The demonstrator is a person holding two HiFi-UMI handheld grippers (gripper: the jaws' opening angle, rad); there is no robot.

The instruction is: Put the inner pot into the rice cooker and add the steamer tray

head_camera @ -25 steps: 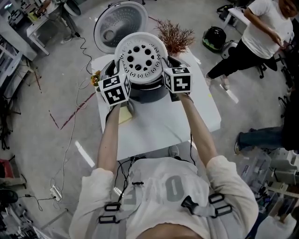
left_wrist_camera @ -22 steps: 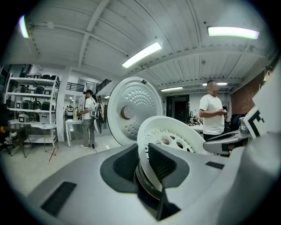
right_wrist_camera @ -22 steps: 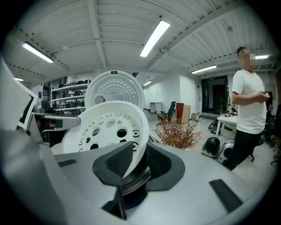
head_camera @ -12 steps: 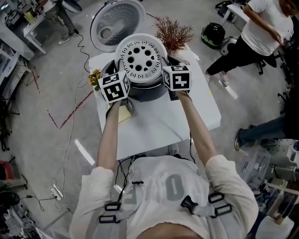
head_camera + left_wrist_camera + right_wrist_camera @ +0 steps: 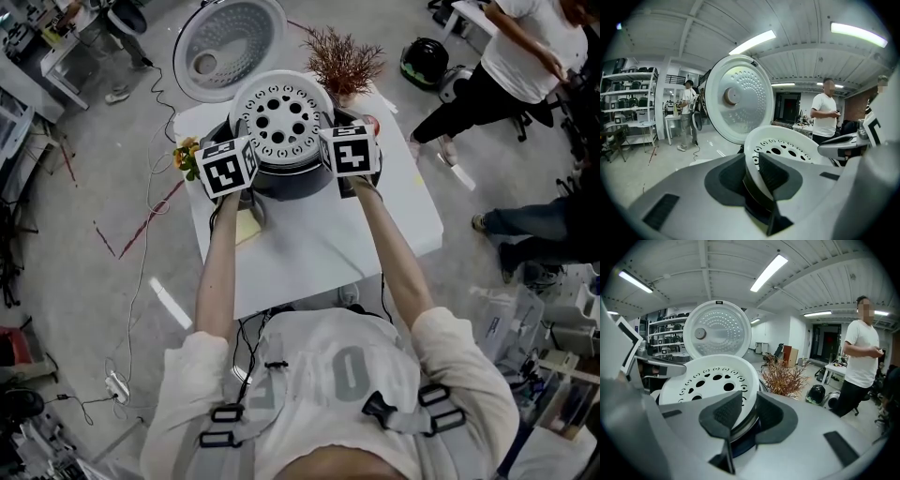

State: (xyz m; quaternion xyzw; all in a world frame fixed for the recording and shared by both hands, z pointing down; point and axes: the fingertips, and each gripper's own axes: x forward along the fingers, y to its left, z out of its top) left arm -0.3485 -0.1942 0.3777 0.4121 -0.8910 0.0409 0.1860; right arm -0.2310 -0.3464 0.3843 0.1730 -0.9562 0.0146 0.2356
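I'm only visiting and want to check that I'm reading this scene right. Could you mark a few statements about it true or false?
1. The left hand-held gripper and the right hand-held gripper each clamp the steamer tray by its rim. True.
2. The lid of the rice cooker is closed. False: it stands open behind the tray.
3. The steamer tray is a solid plate without holes. False: it is pierced with many round holes.
4. A dried brown plant stands near the cooker. True.
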